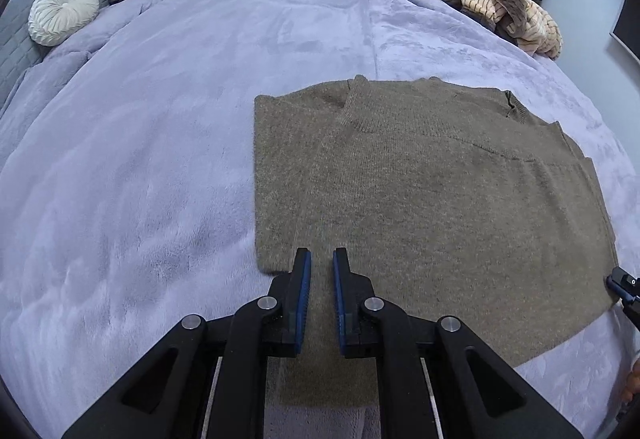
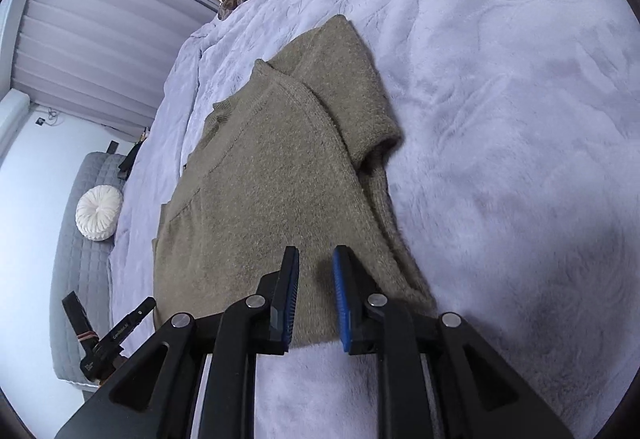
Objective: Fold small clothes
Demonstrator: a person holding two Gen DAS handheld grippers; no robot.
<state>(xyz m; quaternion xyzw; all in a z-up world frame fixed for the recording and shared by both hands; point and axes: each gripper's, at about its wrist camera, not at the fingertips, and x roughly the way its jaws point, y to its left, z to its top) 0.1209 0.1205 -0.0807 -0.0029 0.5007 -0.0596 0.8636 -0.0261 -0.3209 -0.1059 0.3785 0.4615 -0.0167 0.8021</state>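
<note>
A brown knit sweater (image 1: 432, 191) lies flat on the lilac bedspread (image 1: 140, 159), its sides folded in and its collar toward the far side. My left gripper (image 1: 322, 259) is open a little, its blue pads hanging over the sweater's near left hem, holding nothing. In the right wrist view the sweater (image 2: 272, 179) runs away from me with a short sleeve folded over at the right. My right gripper (image 2: 316, 259) is open above the near hem, empty. The right gripper's tip also shows at the left wrist view's right edge (image 1: 624, 287).
A pile of cream and brown striped clothes (image 1: 508, 7) sits at the far right of the bed. A round white cushion (image 1: 64, 11) rests on a grey headboard at the far left. Curtains hang behind the bed. The other gripper's handle (image 2: 108, 335) is at lower left.
</note>
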